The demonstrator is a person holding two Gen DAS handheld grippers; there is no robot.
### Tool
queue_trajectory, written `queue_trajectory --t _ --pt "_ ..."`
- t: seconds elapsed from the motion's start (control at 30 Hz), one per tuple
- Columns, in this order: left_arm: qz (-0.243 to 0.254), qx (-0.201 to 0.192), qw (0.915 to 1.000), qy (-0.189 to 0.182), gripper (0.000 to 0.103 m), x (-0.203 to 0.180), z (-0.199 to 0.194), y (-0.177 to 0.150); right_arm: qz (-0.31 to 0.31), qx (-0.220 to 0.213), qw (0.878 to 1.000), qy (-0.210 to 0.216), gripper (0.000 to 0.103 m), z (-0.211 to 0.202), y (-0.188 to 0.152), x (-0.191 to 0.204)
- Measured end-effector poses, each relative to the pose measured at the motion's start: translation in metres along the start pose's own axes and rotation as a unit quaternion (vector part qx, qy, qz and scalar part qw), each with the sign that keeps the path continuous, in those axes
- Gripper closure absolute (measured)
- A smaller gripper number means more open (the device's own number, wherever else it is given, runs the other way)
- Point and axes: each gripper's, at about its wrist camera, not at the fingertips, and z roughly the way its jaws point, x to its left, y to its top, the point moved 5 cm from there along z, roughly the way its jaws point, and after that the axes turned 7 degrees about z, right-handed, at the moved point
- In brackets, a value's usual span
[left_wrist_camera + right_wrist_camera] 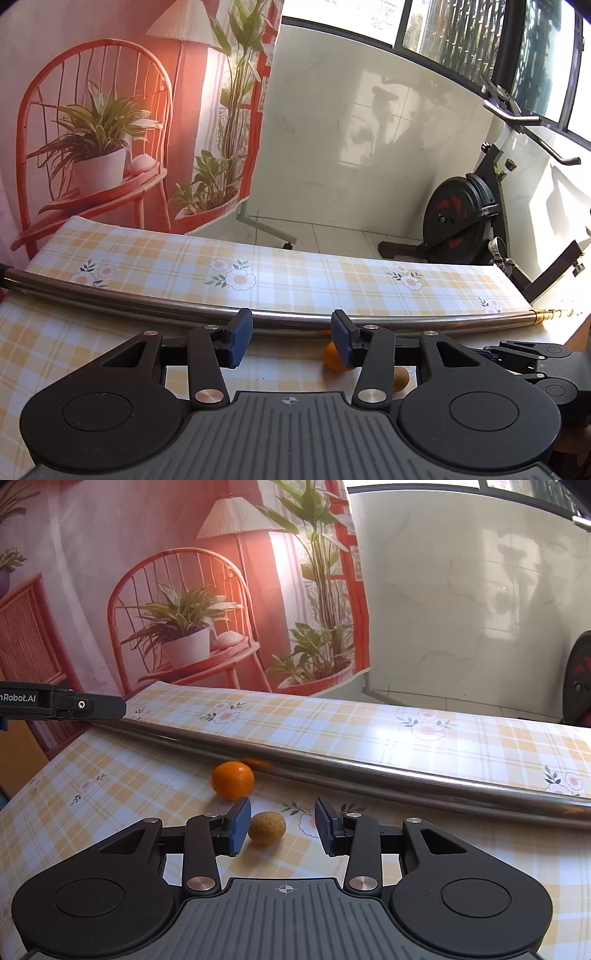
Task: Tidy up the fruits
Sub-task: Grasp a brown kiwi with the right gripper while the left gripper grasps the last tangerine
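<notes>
Right wrist view: left to right on the checked desk (pixel 461 738) lie the orange (pixel 232 780), just before the steel pole (pixel 369 771), then the kiwi (pixel 266 828), nearer the camera. The right gripper (pixel 282 827) hangs spread wide, empty, the kiwi between its fingers, close to the left pad (pixel 238 825). The left gripper (pixel 291 338) also gapes empty above the desk, orange (pixel 332 358) and kiwi (pixel 400 378) peeking behind its right finger.

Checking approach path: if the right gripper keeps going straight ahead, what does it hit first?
Probably the kiwi, just left of centre between the open fingers of the right gripper; the orange sits farther back. Depth is uncertain.
</notes>
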Motion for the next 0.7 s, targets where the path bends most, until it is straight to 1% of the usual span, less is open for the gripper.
queue_trajectory --t 0.17,0.27,0.37,0.43,0.47,0.53,0.7 --pt "0.0 0.011 0.9999 -0.006 0.054 0.0 0.014 -0.003 -0.002 0.02 1.0 0.008 0.067 0.019 -0.004 0.004" --pt "-0.002 0.018 0.9998 -0.007 0.054 0.003 0.022 -0.005 -0.015 0.034 0.999 0.011 0.067 0.031 -0.006 0.009" --pt "-0.006 0.026 0.9996 -0.011 0.054 0.006 0.029 -0.004 -0.025 0.041 0.999 0.007 0.067 0.039 -0.007 0.013" --pt "-0.007 0.03 0.9995 -0.013 0.053 0.007 0.032 -0.004 -0.029 0.048 0.998 0.004 0.069 0.045 -0.009 0.015" --pt "-0.008 0.032 0.9994 -0.014 0.053 0.007 0.034 -0.004 -0.029 0.052 0.998 0.006 0.075 0.046 -0.01 0.014" --pt "-0.01 0.037 0.9991 -0.018 0.053 0.006 0.037 -0.005 -0.031 0.057 0.998 0.007 0.077 0.048 -0.011 0.015" --pt "-0.007 0.048 0.9984 -0.028 0.053 -0.003 0.05 -0.008 -0.025 0.049 0.998 0.006 0.077 0.039 -0.012 0.013"
